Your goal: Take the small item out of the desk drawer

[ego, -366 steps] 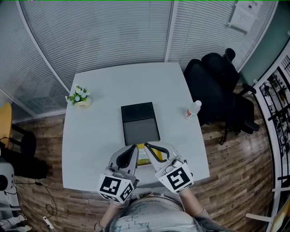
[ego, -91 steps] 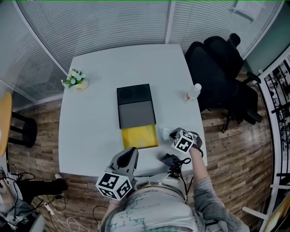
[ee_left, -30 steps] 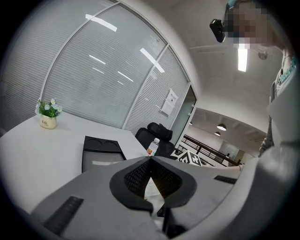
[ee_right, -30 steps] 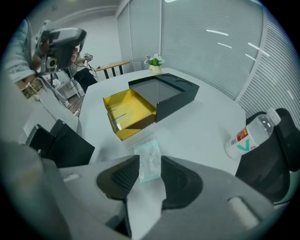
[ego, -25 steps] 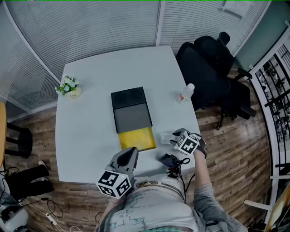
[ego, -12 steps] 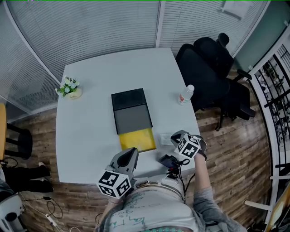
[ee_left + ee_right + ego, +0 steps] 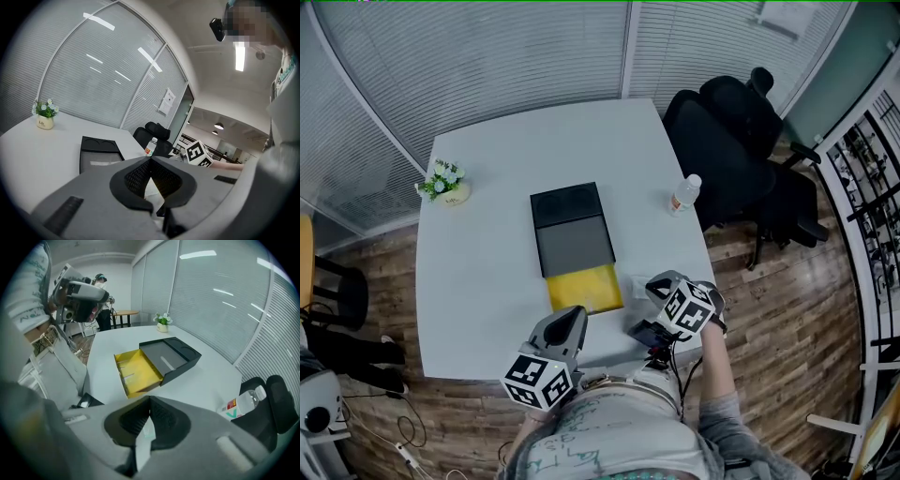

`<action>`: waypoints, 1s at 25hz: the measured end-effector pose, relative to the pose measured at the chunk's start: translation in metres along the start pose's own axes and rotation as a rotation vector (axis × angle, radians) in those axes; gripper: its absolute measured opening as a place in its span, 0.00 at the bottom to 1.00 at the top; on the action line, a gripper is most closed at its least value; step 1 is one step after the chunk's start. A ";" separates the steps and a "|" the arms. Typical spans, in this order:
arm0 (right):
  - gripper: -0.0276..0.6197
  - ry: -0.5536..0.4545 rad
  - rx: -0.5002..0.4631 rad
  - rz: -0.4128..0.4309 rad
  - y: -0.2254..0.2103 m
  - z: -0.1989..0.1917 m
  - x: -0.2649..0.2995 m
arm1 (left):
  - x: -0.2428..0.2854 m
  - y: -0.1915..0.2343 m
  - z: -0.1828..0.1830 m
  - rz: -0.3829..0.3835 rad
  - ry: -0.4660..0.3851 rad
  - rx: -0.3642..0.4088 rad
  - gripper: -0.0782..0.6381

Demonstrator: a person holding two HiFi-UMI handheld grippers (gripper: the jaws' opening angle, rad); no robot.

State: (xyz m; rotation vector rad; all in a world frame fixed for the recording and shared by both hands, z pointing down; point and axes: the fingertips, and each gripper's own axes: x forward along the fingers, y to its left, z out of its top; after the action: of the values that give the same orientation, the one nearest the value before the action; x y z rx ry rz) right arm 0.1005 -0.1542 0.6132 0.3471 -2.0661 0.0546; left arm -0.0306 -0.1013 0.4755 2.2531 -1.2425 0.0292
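The black desk drawer unit lies mid-table with its yellow drawer pulled out; the drawer looks empty. A small white item lies on the table just right of the drawer. My right gripper hangs over the table beside it, pointing steeply down, jaws shut. In the right gripper view a pale strip shows through the hollow behind the closed tips; I cannot tell whether it is pinched. My left gripper is shut and empty near the table's front edge.
A small potted plant stands at the table's far left. A water bottle stands at the right edge, with a black office chair behind it. A dark phone-like device lies at the front edge.
The right gripper has lifted and drawn back a little towards me. The white item stays where it was beside the drawer. The left gripper has not moved.
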 end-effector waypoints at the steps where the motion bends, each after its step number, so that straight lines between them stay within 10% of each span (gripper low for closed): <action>1: 0.05 -0.021 0.001 0.001 0.002 0.006 -0.003 | 0.000 -0.001 0.000 -0.001 -0.001 -0.001 0.11; 18: 0.05 -0.851 0.033 0.040 0.041 0.166 -0.112 | 0.004 -0.016 0.029 -0.007 -0.097 0.088 0.11; 25: 0.05 -1.008 0.095 -0.061 0.042 0.199 -0.138 | 0.000 -0.020 0.057 0.015 -0.167 0.162 0.11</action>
State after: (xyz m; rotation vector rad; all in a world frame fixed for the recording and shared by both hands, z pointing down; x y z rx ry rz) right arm -0.0159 -0.1198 0.3998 0.5714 -3.0509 -0.0781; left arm -0.0285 -0.1208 0.4182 2.4263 -1.3884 -0.0551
